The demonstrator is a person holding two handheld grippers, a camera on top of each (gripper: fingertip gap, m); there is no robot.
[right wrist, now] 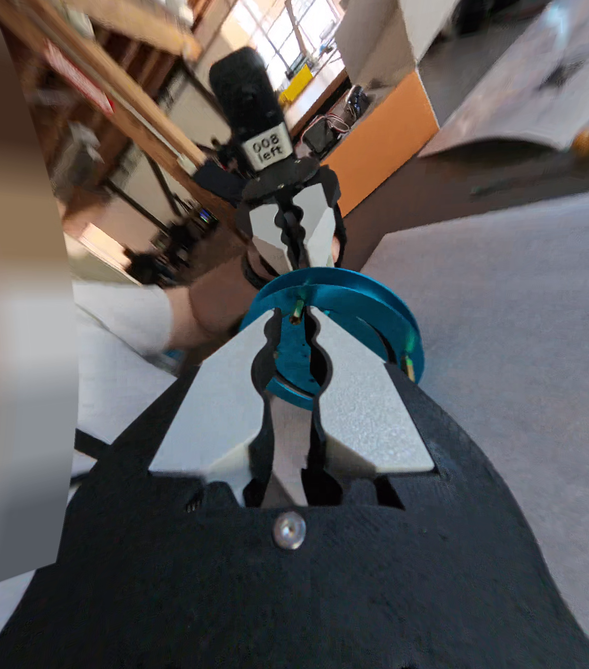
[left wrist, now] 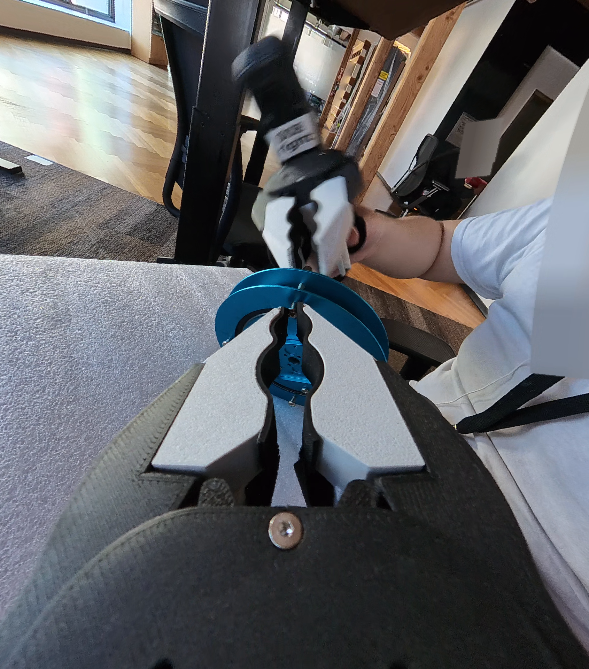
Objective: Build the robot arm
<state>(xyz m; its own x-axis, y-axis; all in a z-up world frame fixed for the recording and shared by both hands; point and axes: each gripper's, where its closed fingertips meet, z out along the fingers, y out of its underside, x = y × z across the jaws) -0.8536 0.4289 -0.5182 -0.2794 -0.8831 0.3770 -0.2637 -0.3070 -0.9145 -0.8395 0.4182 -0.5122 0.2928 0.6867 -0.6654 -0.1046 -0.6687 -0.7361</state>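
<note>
A blue metal assembly [left wrist: 325,307] of two round discs joined by small brass standoffs hangs between both grippers, over the edge of a grey padded table [left wrist: 68,362]. My left gripper [left wrist: 294,307] is shut on its near rim, and a blue bracket shows in the gap between the fingers. My right gripper [left wrist: 309,262], blurred, meets the far rim from above. In the right wrist view my right gripper [right wrist: 300,313] is shut on the blue assembly [right wrist: 369,300] beside a brass standoff [right wrist: 295,314]. The left gripper [right wrist: 298,262] grips the opposite rim.
A person in a white shirt [left wrist: 502,416] with a black strap [left wrist: 539,405] is close on the right. A black desk leg [left wrist: 209,144], an office chair [left wrist: 426,181] and wood floor lie beyond the table. An orange cabinet [right wrist: 387,163] and open printed pages [right wrist: 539,90] show in the right wrist view. The tips of both grippers are at nearly the same place.
</note>
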